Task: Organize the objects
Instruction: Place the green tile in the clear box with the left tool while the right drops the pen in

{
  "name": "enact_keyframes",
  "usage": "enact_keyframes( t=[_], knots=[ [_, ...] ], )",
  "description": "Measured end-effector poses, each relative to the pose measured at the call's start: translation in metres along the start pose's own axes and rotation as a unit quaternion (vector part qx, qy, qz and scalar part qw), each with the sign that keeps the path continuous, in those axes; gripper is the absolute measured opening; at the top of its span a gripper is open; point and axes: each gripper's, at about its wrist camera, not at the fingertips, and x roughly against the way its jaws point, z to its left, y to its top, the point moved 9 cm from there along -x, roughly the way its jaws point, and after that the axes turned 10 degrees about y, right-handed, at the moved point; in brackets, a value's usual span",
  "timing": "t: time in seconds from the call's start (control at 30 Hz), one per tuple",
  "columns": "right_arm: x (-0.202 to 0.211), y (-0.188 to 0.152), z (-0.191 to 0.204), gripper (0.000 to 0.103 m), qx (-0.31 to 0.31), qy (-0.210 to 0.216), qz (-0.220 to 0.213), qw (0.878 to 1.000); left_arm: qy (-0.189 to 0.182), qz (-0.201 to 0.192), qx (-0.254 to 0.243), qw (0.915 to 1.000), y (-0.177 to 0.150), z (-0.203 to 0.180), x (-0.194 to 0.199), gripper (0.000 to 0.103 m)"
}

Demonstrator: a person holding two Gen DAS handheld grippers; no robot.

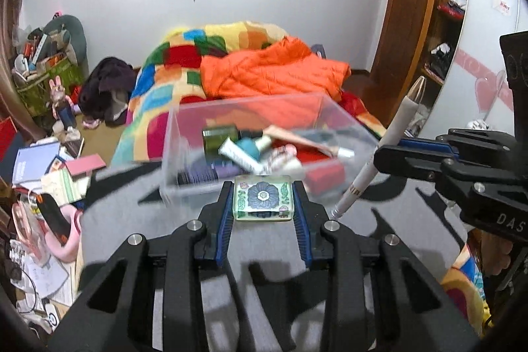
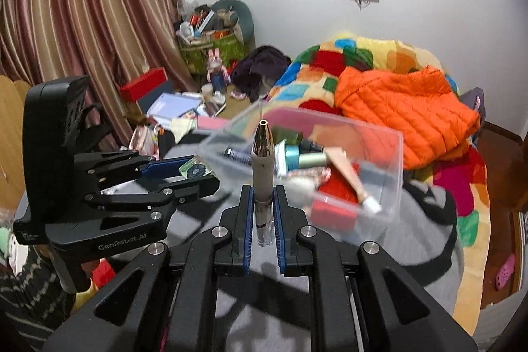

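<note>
My left gripper (image 1: 263,198) is shut on a small square flower-patterned case (image 1: 263,197), held just in front of a clear plastic box (image 1: 184,134). The box holds several cosmetics: tubes, a green bottle, a red case. My right gripper (image 2: 263,203) is shut on a white pen-shaped tube with a gold tip (image 2: 263,167), held upright near the box's (image 2: 392,167) near left corner. The right gripper shows in the left wrist view (image 1: 382,157) with the tube (image 1: 392,137). The left gripper shows in the right wrist view (image 2: 198,174) with the case (image 2: 194,170).
The box rests on a grey cloth-covered surface (image 1: 132,220). Behind it lies a bed with a patchwork blanket (image 1: 184,61) and an orange jacket (image 1: 274,71). Books and clutter (image 1: 43,167) lie at the left. A wooden wardrobe (image 1: 412,5) stands at the right.
</note>
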Motion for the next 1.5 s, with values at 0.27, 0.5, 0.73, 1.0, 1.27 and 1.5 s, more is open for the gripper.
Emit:
enact_keyframes(
  t=[0.27,0.5,0.73,1.0,1.27,1.5],
  knots=[
    [0.01,0.05,-0.024,0.01,-0.002,-0.035,-0.048,0.998,-0.002,-0.007,0.007,1.0,0.035,0.007,-0.016,0.033],
    [-0.018,0.057,-0.069,0.01,0.001,-0.126,-0.013,0.992,0.01,0.033,0.007,0.9994,0.039,0.017,-0.062,0.033],
    [-0.066,0.037,-0.083,0.011,-0.005,-0.12,0.046,0.992,-0.002,0.076,0.012,0.997,0.024,0.016,-0.096,0.033],
    [-0.08,0.033,-0.06,0.024,-0.017,-0.052,0.06,0.997,-0.01,0.056,0.014,0.9983,0.028,0.016,-0.076,0.041],
    [-0.058,0.035,-0.054,0.036,-0.036,-0.026,0.047,0.998,-0.008,0.029,0.022,0.9993,0.036,0.021,-0.048,0.046],
    [-0.021,0.041,-0.04,0.05,-0.04,-0.018,0.007,0.999,0.0,-0.006,0.022,0.9997,0.042,0.02,-0.016,0.06]
  ],
)
